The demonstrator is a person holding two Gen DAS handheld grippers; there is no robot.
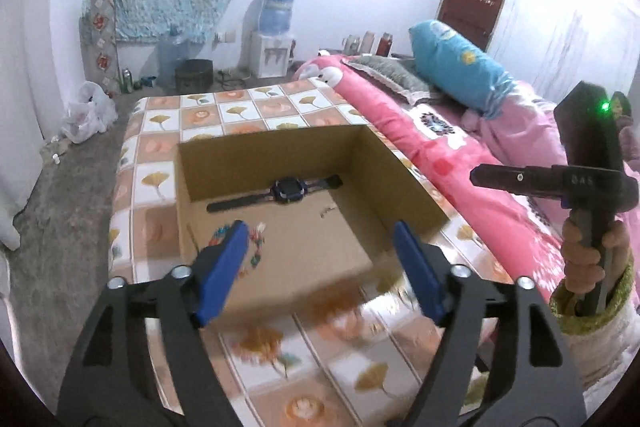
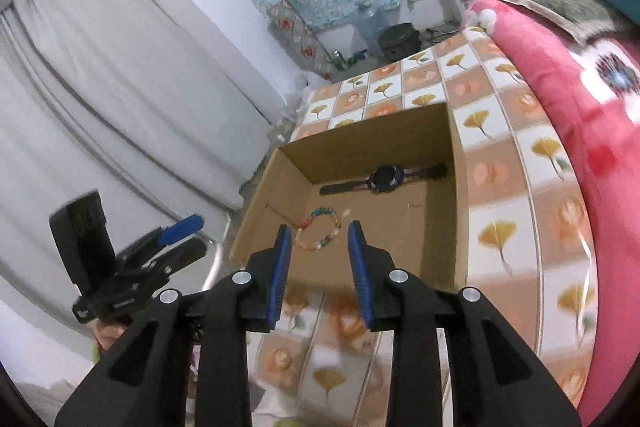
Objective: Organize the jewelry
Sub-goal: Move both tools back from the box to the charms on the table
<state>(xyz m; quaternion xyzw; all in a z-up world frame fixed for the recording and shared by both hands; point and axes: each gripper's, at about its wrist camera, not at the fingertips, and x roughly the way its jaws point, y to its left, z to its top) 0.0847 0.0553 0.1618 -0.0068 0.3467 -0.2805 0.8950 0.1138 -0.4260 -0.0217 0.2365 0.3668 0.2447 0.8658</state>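
An open cardboard box (image 1: 404,167) (image 2: 256,199) sits on a tiled-pattern cloth. Inside lie a dark blue wristwatch (image 1: 286,189) (image 2: 384,177), a colourful beaded bracelet (image 2: 320,229) (image 1: 256,247) and a small metal piece (image 1: 327,211) (image 2: 416,205). My left gripper (image 1: 320,247) is open and empty above the box's near edge; its left finger hides part of the bracelet. My right gripper (image 2: 318,247) is open and empty just in front of the box, in line with the bracelet. The right gripper's body shows in the left wrist view (image 1: 588,179); the left gripper shows in the right wrist view (image 2: 176,235).
The cloth with ginkgo-leaf tiles (image 1: 240,111) (image 2: 500,163) covers the bed's foot. A pink quilt (image 1: 460,155) (image 2: 560,75) and a blue pillow (image 1: 456,63) lie to the right. A water dispenser (image 1: 274,31), a bin and bags stand on the floor beyond.
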